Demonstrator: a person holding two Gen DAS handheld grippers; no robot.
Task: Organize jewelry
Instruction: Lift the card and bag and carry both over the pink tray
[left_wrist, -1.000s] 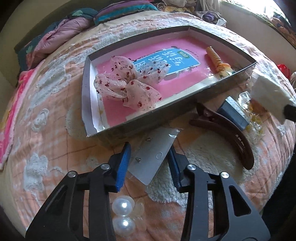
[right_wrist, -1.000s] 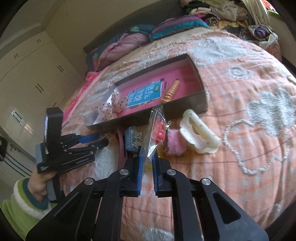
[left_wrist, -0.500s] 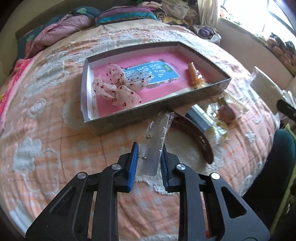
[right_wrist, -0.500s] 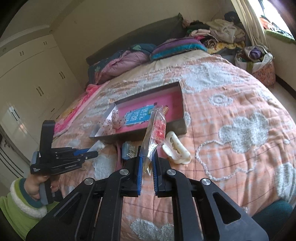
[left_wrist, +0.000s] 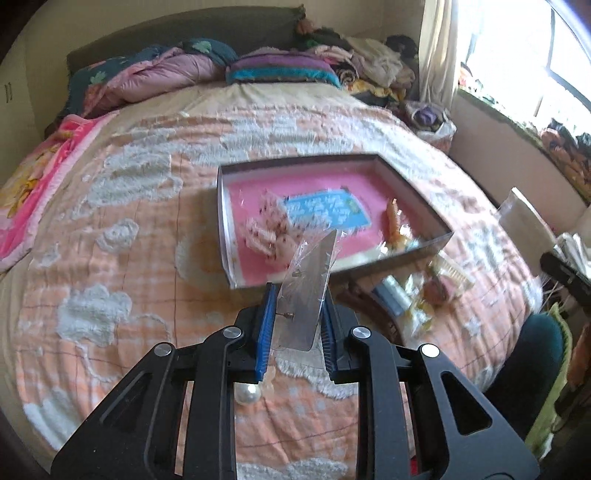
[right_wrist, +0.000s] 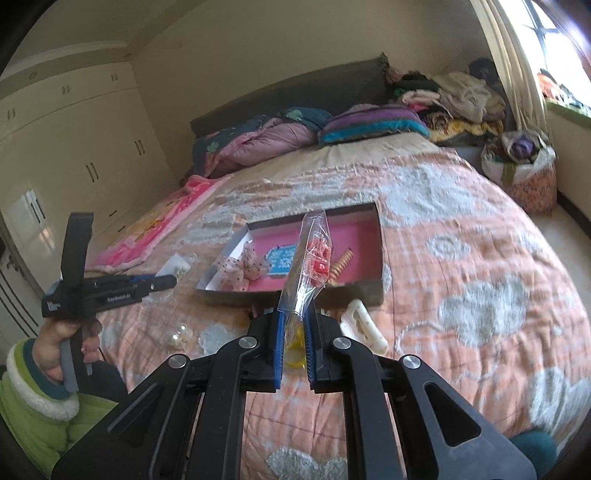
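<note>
**Both claws loaded above the bed, box ahead**

The left gripper (left_wrist: 297, 325) was closed on a clear earring packet (left_wrist: 308, 284), its pads pinching the packet's lower edges while the upper part stood free and tilted forward of the fingertips. The right gripper (right_wrist: 295, 345) was clamped tight on a second clear packet (right_wrist: 308, 266) with red pieces inside; that packet likewise rose steeply from between the pads.

The open box (left_wrist: 413, 192), pink-lined, lay ahead of and below both claws on the quilted bed (left_wrist: 122, 258). Inside it were a floral bow (left_wrist: 266, 230) on the left and a spiral hair clip (left_wrist: 393, 218) toward the right. A pearl ornament (left_wrist: 248, 394) lay on the quilt beneath the left claw. A white claw clip (right_wrist: 364, 323) sat just beyond the right fingertips, against the box's near wall.

Assessment: the step in hand appeared to be carrying both packets to the box. Good practice would be to clear the near wall before lowering, aim for bare lining between bow and clip, and release low, since limp film would flutter if dropped. One packet at a time would avoid the claws crowding each other.
</note>
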